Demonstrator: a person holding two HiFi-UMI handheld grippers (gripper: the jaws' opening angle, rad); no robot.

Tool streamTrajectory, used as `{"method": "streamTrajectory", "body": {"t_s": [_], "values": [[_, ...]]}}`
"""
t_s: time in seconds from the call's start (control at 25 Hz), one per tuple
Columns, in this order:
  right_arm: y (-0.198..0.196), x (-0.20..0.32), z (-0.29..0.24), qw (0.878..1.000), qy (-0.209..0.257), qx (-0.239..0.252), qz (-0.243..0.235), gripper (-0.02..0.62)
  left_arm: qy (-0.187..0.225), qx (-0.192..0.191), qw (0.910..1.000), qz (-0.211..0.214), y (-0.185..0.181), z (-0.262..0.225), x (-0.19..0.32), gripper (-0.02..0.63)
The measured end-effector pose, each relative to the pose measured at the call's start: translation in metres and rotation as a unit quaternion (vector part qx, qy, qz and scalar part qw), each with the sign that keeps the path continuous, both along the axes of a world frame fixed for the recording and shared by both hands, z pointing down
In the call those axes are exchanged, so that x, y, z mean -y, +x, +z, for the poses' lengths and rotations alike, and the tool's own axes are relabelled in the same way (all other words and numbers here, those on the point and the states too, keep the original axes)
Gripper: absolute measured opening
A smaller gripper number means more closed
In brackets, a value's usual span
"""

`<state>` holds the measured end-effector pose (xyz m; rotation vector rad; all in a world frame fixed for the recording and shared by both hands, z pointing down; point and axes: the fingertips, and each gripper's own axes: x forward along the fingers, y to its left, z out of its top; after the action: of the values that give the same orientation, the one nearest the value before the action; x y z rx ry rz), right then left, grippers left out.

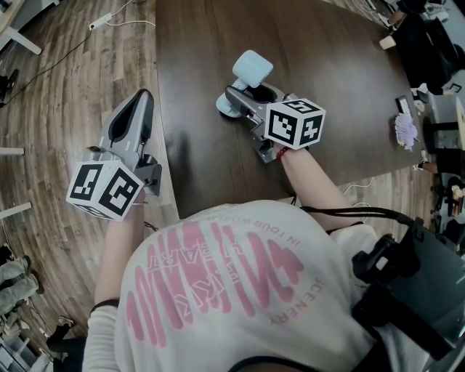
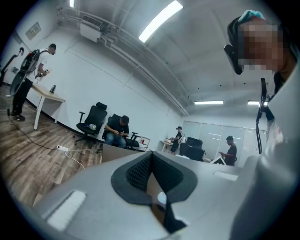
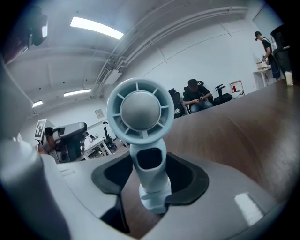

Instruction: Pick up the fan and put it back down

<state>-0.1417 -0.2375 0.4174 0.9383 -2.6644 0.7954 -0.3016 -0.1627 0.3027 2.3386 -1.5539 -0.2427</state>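
A pale blue desk fan (image 1: 253,69) stands upright near the middle of the dark wooden table (image 1: 341,65). My right gripper (image 1: 248,102) reaches in from the near side, with one finger on each side of the fan's stem. In the right gripper view the round fan head (image 3: 140,110) faces the camera. There the stem fills the gap of the right gripper (image 3: 151,165), which is shut on it. The fan's base sits at or just above the table top; I cannot tell which. My left gripper (image 1: 140,102) hangs off the table's left edge over the floor. Its pads meet, with nothing between them (image 2: 151,158).
A small purple bunch (image 1: 405,129) and dark gear lie at the table's right edge. A power strip and cable (image 1: 102,20) lie on the wood floor at the left. Seated and standing people, office chairs (image 2: 93,119) and desks fill the room beyond.
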Motion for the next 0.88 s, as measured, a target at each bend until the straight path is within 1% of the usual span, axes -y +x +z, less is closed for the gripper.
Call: {"method": "streamTrajectory", "body": {"t_s": [0.24, 0.44, 0.88], "values": [[-0.002, 0.001, 0.007, 1.0, -0.005, -0.008, -0.008, 0.23, 0.003, -0.009, 1.0, 0.002, 0.006, 0.005, 0.009, 0.018], [-0.001, 0.001, 0.013, 1.0, -0.011, -0.009, -0.013, 0.23, 0.0, -0.007, 1.0, 0.005, 0.013, 0.005, 0.014, 0.018], [0.0, 0.003, 0.019, 1.0, -0.026, -0.008, -0.009, 0.23, -0.003, -0.002, 1.0, 0.006, 0.01, 0.001, 0.018, 0.018]]}}
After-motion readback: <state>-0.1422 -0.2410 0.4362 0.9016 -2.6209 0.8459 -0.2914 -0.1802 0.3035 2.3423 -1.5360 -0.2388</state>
